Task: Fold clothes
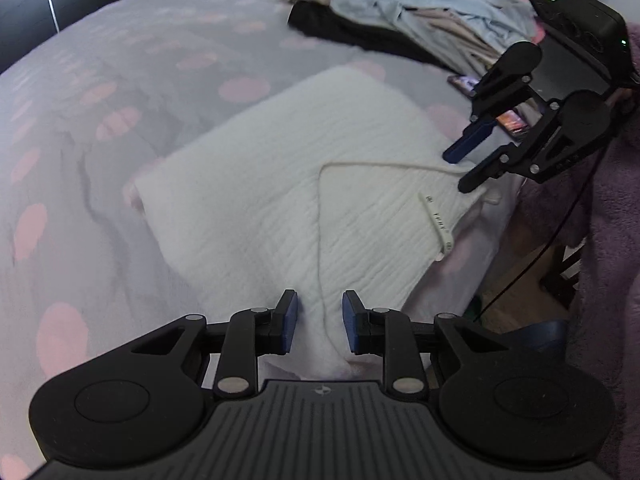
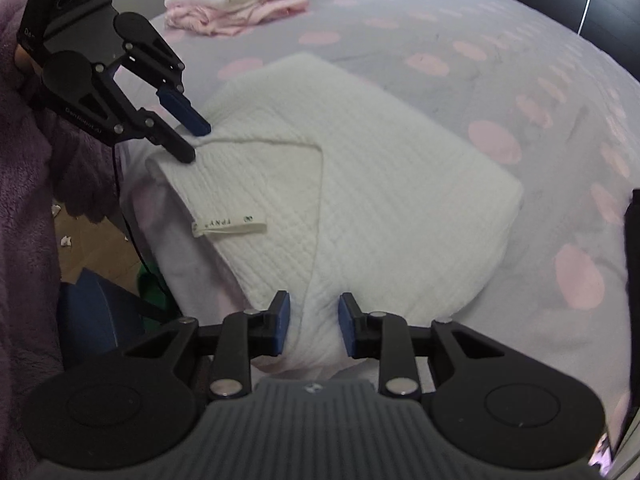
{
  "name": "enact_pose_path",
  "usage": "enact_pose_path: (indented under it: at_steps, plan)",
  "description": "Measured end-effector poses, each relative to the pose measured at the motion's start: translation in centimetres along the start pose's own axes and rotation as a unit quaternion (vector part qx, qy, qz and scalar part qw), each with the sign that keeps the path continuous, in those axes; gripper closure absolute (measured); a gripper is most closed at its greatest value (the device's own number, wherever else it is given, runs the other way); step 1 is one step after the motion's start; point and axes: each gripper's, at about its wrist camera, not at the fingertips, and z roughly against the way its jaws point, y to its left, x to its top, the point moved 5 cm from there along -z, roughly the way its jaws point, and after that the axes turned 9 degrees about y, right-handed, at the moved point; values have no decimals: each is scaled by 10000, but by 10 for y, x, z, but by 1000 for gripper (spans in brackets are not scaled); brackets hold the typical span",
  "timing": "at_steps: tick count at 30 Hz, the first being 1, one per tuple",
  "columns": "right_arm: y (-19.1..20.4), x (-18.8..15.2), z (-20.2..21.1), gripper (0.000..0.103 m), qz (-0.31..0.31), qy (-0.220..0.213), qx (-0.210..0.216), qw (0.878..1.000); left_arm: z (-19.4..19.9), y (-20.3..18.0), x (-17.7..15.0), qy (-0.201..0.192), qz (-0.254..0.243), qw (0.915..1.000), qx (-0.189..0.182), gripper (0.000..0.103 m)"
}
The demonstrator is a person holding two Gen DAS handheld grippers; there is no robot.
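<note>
The left gripper [image 1: 320,320] is pointed steeply downward, and its blue pads [image 1: 289,322] are held apart with a clear gap between them. The right gripper [image 2: 312,322] is tilted down the same way, its pads [image 2: 283,320] likewise parted and not pressed together. Both are seen side by side, each held by a purple sleeve [image 2: 24,184].

Dotted grey bed [image 1: 140,80] (wooden floor [image 2: 92,248] beside).

Bedroom at home: polka-dot bed [image 1: 120,80], clothes pile [image 1: 400,20].
</note>
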Motion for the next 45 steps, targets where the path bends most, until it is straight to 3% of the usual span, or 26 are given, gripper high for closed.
enact_pose_path:
  at_steps: [4, 12, 16, 20, 23, 28, 31, 33, 37, 45]
  plan:
    - [10, 0, -11, 71, 236, 160, -186, 9994, -13, 2, -5, 342, -25, 9994, 59, 80]
    - [10, -2, -13, 71, 232, 206, -245, 9992, -15, 1, -4, 348, 62, 9993, 99, 81]
    - [5, 1, -1, 66, 83, 71, -154, 9998, -7, 2, -4, 196, 211, 9996, -41, 80]
    - [-6, 6, 21, 58, -259, -398, -37, 9989, 8, 12, 0, -108, 579, 9975, -387, 78]
    - [-21, 11, 30, 58, -750, -676, -49, 9949, 20, 20, 5, -401, 843, 9947, -426, 77]
    - [-55, 9, 27, 56, -2184, -851, -141, 9720, 28, 40, 10, -829, 1634, 9827, -253, 57]
    - [-71, 4, 20, 55, -2896, -855, -210, 9531, 25, 56, 6, -869, 2147, 9728, -24, 57]
    - [-78, 1, 12, 46, -3266, -779, -142, 9418, 22, 68, 1, -873, 2568, 9625, 43, 57]
    - [-85, -3, -1, 40, -3624, -611, 12, 9300, 8, 87, -9, -776, 3358, 9375, -479, 54]
    - [-89, -9, -27, 40, -3954, -388, 346, 9170, -29, 90, -10, -508, 3561, 9283, -936, 49]
